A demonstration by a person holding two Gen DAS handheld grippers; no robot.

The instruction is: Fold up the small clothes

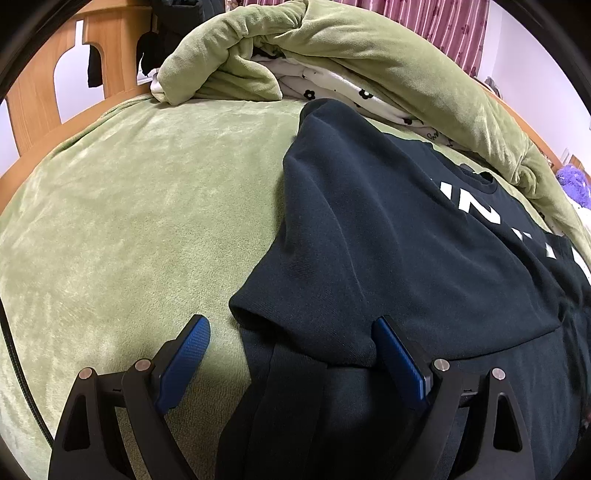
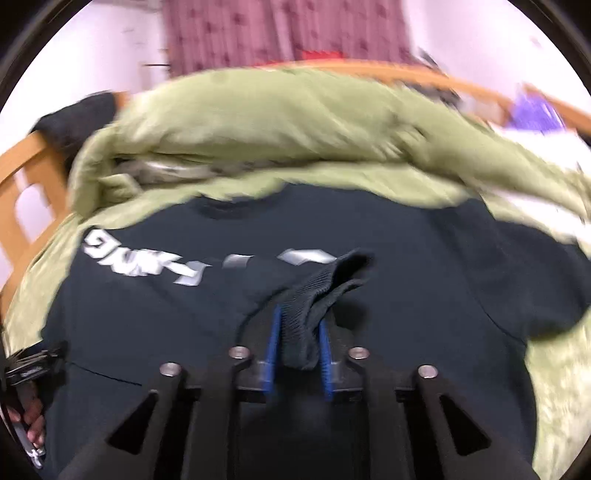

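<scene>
A dark navy sweatshirt (image 1: pixel 388 229) with white lettering lies spread on a green bed cover (image 1: pixel 129 221). One sleeve (image 1: pixel 314 295) is folded down over its body, and the sleeve's end lies between the wide-apart blue pads of my left gripper (image 1: pixel 291 332). The right pad touches the cloth and the left pad stands clear of it, so this gripper is open. In the blurred right wrist view, my right gripper (image 2: pixel 299 325) is shut on a ribbed cuff (image 2: pixel 317 291), held just above the sweatshirt's (image 2: pixel 184 325) chest.
A bunched green blanket (image 1: pixel 332 48) with a white flowered cloth (image 1: pixel 343 88) under it lies along the far side. A wooden bed frame (image 1: pixel 33 99) stands at the left, a striped curtain (image 1: pixel 443 22) behind. A person's hand (image 2: pixel 29 417) shows at the lower left.
</scene>
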